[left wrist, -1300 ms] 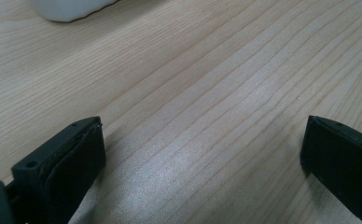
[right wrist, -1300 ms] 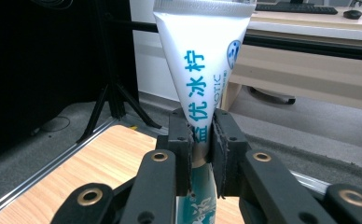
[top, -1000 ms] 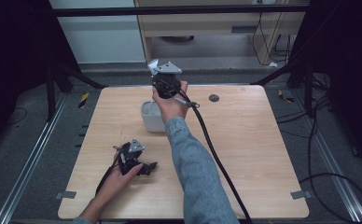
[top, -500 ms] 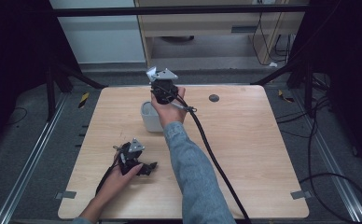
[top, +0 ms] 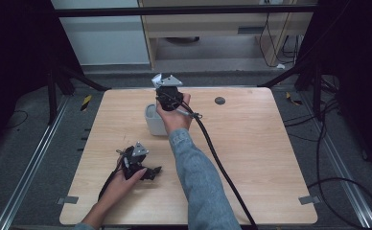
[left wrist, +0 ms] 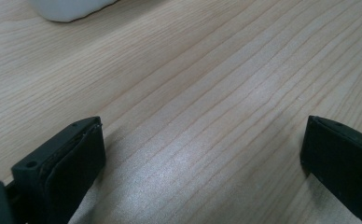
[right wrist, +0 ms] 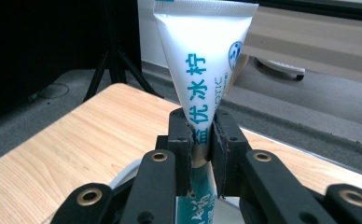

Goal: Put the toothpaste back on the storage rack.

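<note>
A white toothpaste tube (right wrist: 202, 46) with blue lettering stands upright, its crimped end on top, and my right gripper (right wrist: 201, 123) is shut on its narrow middle. Just below the tube shows the rim of a white cup (right wrist: 123, 179). In the high view the right gripper (top: 167, 93) hangs over the far side of the cup (top: 153, 122), left of the table's centre. My left gripper (top: 148, 172) lies on the tabletop near the front left. Its jaws (left wrist: 202, 149) stand wide apart over bare wood, with the cup's base (left wrist: 67, 7) farther off.
The right gripper's black cable (top: 217, 158) runs across the wooden table (top: 270, 153) to its front edge. A small dark round disc (top: 219, 100) sits near the far edge. Beyond the table are a grey floor and a low cabinet (top: 213, 24).
My right gripper has sunk a little with the tube, closer to the cup. The left gripper has stayed where it was.
</note>
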